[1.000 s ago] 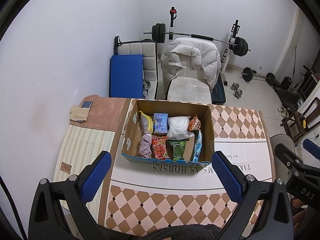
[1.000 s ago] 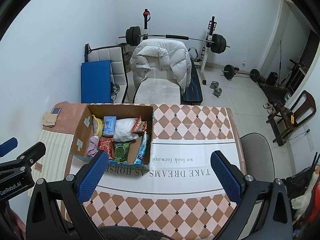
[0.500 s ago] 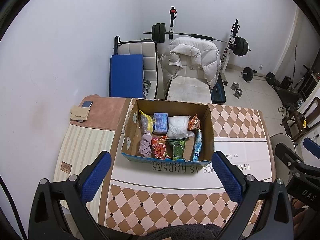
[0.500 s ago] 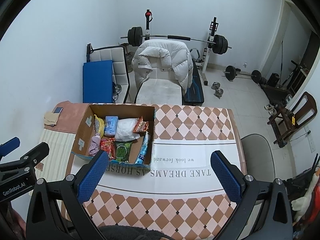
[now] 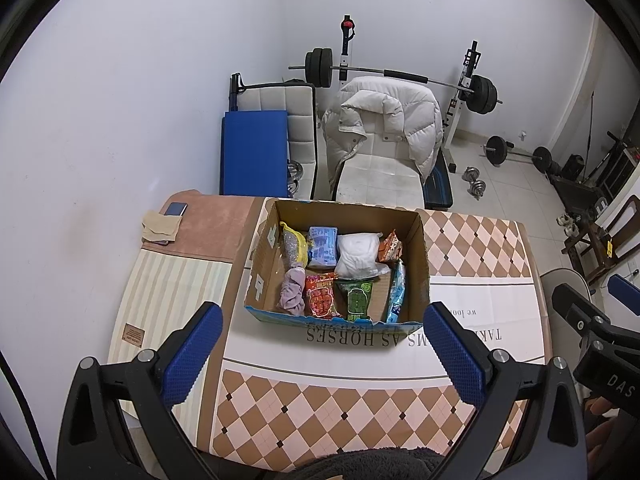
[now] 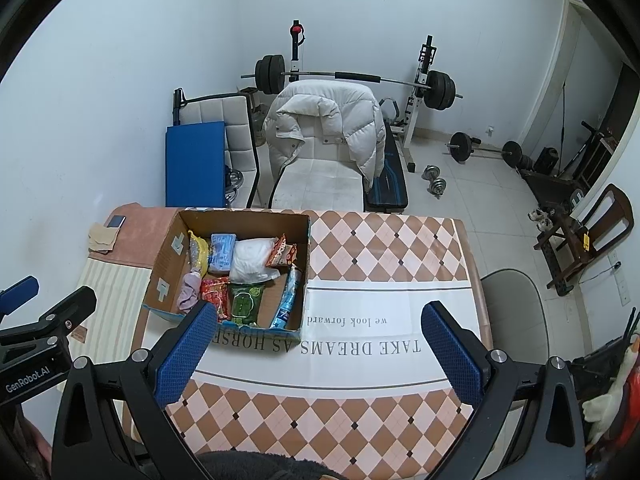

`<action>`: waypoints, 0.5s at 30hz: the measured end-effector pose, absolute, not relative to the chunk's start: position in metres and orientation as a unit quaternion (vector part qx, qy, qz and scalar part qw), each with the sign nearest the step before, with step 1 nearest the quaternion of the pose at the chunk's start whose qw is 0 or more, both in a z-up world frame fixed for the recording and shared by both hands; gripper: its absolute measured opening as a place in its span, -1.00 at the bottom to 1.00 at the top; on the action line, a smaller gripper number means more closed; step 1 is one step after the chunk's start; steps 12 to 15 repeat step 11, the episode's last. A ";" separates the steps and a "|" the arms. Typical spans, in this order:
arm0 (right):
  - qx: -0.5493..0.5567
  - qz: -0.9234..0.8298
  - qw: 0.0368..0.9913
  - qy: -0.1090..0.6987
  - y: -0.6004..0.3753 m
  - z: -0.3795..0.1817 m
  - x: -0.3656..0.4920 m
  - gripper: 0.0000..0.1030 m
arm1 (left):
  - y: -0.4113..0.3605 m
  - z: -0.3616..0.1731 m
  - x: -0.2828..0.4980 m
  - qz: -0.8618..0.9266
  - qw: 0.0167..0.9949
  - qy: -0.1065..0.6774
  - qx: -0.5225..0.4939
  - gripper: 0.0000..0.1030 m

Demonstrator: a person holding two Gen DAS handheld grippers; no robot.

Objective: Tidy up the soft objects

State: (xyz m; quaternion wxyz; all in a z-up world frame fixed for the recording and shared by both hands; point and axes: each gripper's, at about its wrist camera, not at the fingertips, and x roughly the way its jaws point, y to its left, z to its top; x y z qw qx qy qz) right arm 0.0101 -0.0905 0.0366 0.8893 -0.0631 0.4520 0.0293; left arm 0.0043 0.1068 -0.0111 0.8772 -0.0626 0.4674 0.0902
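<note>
Only rightward: grey chair [image 6: 516, 312]; both grippers, left gripper [image 5: 320, 352] and right gripper [image 6: 316, 350], agape, empty.

Upside-down black lettering is running across the white band of the tablecloth [image 6: 384, 364]: "TAKE DREAMS AS HORSES", with smaller script above it reading "we look forward". The cardboard box [image 6: 168, 268] is covering part of the words. In the right wrist view, the left gripper [image 6: 24, 344] is showing a white label, "GenRobot.AI". In the left wrist view, the right gripper [image 5: 600, 320] is showing the letters "DAS". Writing on the snack packets is too small to read.
</note>
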 end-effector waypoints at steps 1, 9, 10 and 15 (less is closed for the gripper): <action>-0.064 0.029 0.889 0.452 -0.089 0.037 0.011 1.00 | 0.107 -0.011 0.004 0.090 0.877 0.468 -0.062 1.00; -0.062 0.030 0.889 0.452 -0.089 0.034 0.010 1.00 | 0.107 -0.009 0.002 0.092 0.878 0.465 -0.068 1.00; -0.062 0.030 0.889 0.452 -0.088 0.034 0.010 1.00 | 0.107 -0.008 0.001 0.092 0.878 0.465 -0.069 1.00; -0.061 0.030 0.889 0.452 -0.089 0.032 0.009 1.00 | 0.109 -0.009 0.001 0.092 0.878 0.465 -0.071 1.00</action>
